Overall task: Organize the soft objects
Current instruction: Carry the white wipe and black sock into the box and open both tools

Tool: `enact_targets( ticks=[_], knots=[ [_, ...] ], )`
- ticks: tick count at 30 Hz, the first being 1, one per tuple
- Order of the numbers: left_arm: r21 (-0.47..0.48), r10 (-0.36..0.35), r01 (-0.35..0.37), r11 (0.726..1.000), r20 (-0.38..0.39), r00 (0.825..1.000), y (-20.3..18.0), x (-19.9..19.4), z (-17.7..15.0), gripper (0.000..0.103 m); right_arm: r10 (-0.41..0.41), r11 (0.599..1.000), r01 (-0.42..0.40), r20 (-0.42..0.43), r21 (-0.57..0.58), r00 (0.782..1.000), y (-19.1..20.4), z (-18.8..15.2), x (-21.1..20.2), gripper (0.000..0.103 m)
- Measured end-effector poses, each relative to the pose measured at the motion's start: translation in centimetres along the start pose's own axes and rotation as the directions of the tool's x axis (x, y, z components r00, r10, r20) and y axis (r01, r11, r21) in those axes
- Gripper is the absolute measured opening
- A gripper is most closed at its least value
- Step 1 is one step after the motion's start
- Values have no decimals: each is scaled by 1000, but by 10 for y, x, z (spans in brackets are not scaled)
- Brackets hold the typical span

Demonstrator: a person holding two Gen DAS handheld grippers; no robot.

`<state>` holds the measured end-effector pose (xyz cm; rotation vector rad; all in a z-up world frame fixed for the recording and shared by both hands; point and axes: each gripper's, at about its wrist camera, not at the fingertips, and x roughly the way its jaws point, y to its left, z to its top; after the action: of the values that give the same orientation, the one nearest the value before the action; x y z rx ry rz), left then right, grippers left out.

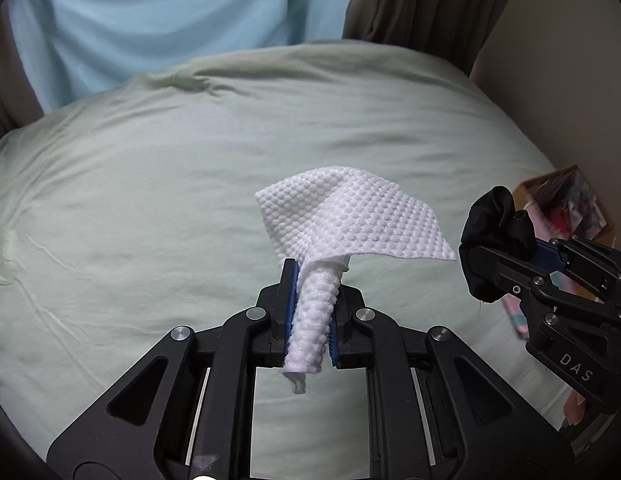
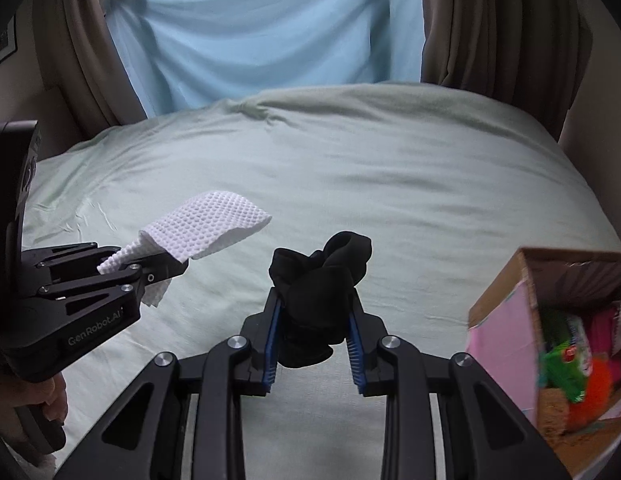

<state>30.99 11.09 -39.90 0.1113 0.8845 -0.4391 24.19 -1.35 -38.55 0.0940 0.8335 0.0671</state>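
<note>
My left gripper (image 1: pixel 314 270) is shut on a white textured cloth (image 1: pixel 350 216), which fans out past the fingertips above the bed; it also shows in the right wrist view (image 2: pixel 202 224), held by the left gripper (image 2: pixel 172 266). My right gripper (image 2: pixel 314 296) is shut on a bunched black sock (image 2: pixel 322 280) and holds it above the bed; in the left wrist view the black sock (image 1: pixel 494 224) and right gripper (image 1: pixel 486 252) are at the right.
A pale green bed (image 2: pixel 390 168) fills both views. A cardboard box (image 2: pixel 510 320) with colourful soft items stands at the bed's right side, also in the left wrist view (image 1: pixel 566 200). Brown curtains (image 2: pixel 490 20) and a light blue drape (image 2: pixel 250 32) hang behind.
</note>
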Motion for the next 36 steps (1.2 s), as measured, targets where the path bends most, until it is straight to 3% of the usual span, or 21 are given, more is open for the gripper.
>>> enact_targets(
  ticks=[10, 20, 27, 36],
  knots=[
    [-18, 4, -3, 1000, 32, 999, -72, -86, 47, 11, 8, 1000, -8, 41, -6, 999, -34, 46, -104, 27],
    [-59, 17, -13, 998, 81, 997, -180, -144, 82, 11, 9, 1000, -9, 64, 3, 998, -124, 62, -192, 27],
    [-70, 1, 3, 998, 57, 998, -253, -131, 85, 11, -20, 1000, 20, 30, -16, 999, -192, 61, -211, 27],
    [-55, -42, 39, 998, -59, 997, -323, -58, 82, 11, -53, 998, 56, -77, 30, 996, -272, 45, -181, 27]
  ],
)
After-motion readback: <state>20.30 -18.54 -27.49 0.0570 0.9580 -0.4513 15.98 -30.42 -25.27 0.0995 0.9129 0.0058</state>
